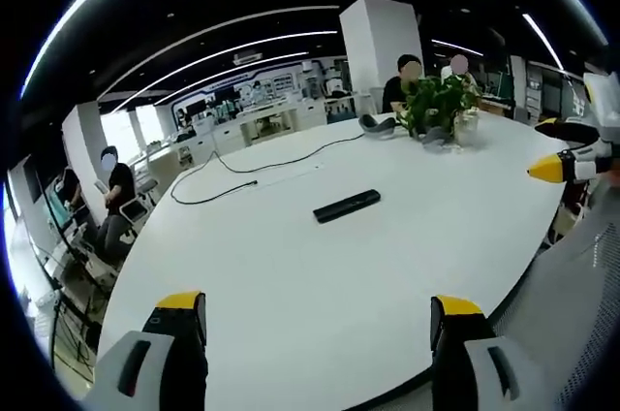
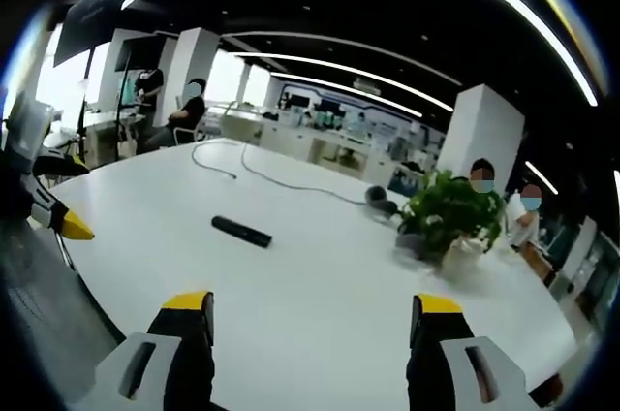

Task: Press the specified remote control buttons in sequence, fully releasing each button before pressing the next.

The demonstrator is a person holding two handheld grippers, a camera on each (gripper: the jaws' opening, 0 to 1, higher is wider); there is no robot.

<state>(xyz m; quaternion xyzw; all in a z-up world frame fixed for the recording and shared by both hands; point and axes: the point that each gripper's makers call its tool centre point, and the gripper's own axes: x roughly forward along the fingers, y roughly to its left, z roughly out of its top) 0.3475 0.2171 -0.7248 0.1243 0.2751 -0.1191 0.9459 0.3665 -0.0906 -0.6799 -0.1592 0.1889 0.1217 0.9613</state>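
Observation:
A slim black remote control [image 1: 346,205] lies flat near the middle of the white table [image 1: 291,275]; in the right gripper view the remote [image 2: 241,231] sits left of centre. My left gripper [image 1: 317,319] hovers over the near table edge, open and holding nothing, well short of the remote. My right gripper [image 2: 308,322] is also open and bare, above the table with the remote ahead to its left. The right gripper's yellow tip [image 1: 548,168] enters the left gripper view at the right edge; the left gripper's tip [image 2: 74,228] shows at the left of the right gripper view.
A potted green plant [image 1: 436,106] stands at the table's far side, with black headphones [image 1: 376,124] beside it. A black cable [image 1: 247,171] trails across the table beyond the remote. Seated people [image 1: 404,81] are behind the plant, others [image 1: 116,193] at desks to the left.

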